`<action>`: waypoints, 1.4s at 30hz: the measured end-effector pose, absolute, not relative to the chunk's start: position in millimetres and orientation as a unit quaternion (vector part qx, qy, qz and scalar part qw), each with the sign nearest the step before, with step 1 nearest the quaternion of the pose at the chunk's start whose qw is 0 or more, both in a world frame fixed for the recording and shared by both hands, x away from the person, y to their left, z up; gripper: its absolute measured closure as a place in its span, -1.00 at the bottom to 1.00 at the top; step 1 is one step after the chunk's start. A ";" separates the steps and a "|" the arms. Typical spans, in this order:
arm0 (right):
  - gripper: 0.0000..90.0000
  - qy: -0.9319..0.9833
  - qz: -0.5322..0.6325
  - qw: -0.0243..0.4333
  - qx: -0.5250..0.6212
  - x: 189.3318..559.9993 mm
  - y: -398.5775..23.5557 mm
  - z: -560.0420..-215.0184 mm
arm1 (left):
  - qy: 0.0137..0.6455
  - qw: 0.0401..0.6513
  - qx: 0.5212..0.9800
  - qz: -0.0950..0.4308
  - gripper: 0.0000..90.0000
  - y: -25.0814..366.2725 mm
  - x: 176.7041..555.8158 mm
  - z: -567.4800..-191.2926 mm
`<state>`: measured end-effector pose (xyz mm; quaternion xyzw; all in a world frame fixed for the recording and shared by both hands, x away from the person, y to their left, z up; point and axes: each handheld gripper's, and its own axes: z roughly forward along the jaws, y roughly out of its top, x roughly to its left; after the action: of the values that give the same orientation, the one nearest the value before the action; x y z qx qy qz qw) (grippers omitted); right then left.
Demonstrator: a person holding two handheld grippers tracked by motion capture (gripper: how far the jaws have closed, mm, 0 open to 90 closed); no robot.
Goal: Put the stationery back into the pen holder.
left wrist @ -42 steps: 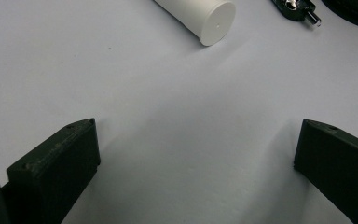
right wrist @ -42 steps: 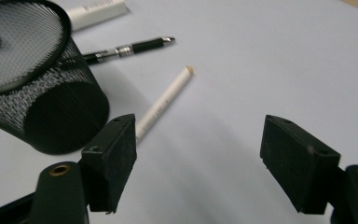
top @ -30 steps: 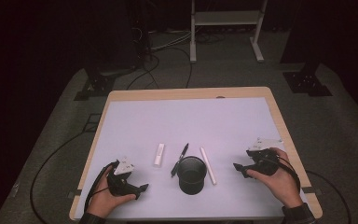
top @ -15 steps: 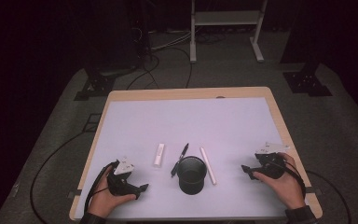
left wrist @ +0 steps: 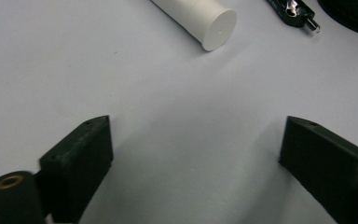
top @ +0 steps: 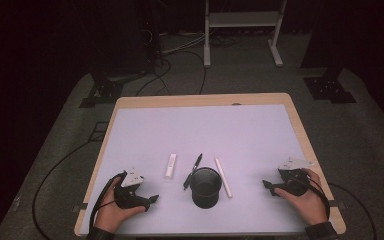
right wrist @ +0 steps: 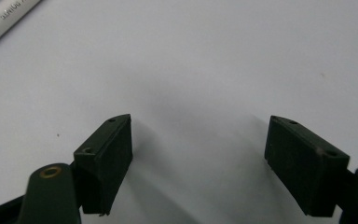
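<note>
A black cup (top: 205,186) stands near the table's front edge. A black pen (top: 194,170) lies against its left side, a short white tube (top: 170,165) lies further left, and a thin white marker (top: 223,177) lies to its right. My left gripper (top: 152,200) rests on the table left of the cup, open. Its jaws have just been closing a little, with nothing between them (left wrist: 196,158). Ahead of it are the tube's end (left wrist: 200,21) and the pen's tip (left wrist: 293,11). My right gripper (top: 266,186) sits low, right of the cup, open and holding nothing (right wrist: 198,154), with the white marker (right wrist: 4,21) beyond it.
The white tabletop (top: 205,130) has a wooden rim. Beyond the table are a dark floor with cables (top: 180,50) and a white frame's legs (top: 207,45). All the objects lie in the front third of the table.
My right hand has come down and slightly right, toward the table's front right corner. My left hand has stayed in place.
</note>
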<state>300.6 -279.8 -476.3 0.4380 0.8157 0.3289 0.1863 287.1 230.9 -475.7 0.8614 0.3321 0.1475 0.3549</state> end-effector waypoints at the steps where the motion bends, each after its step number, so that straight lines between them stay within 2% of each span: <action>1: -0.50 0.812 0.335 0.188 0.439 298.8 -281.5 -477.6 | 0.332 0.354 0.862 0.147 -0.71 230.5 286.8 -474.5; 8: -0.50 0.798 0.360 0.194 0.444 294.0 -284.9 -483.3 | 0.341 0.357 0.856 0.154 -0.58 230.8 286.4 -469.8; 15: -0.56 0.796 0.356 0.198 0.448 294.3 -284.7 -483.8 | 0.351 0.357 0.853 0.147 -0.31 231.2 287.5 -462.7; 23: -0.57 0.796 0.356 0.198 0.448 294.2 -284.6 -483.9 | 0.363 0.349 0.851 0.152 -0.12 227.5 291.2 -455.2; 42: -0.57 0.795 0.356 0.195 0.450 294.6 -284.8 -484.0 | 0.388 0.341 0.842 0.153 -0.01 217.3 311.8 -436.1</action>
<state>294.6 -284.8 -484.0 0.4498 0.7955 0.3560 0.1952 311.8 217.3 -436.1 0.8423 0.3881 0.1528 0.3413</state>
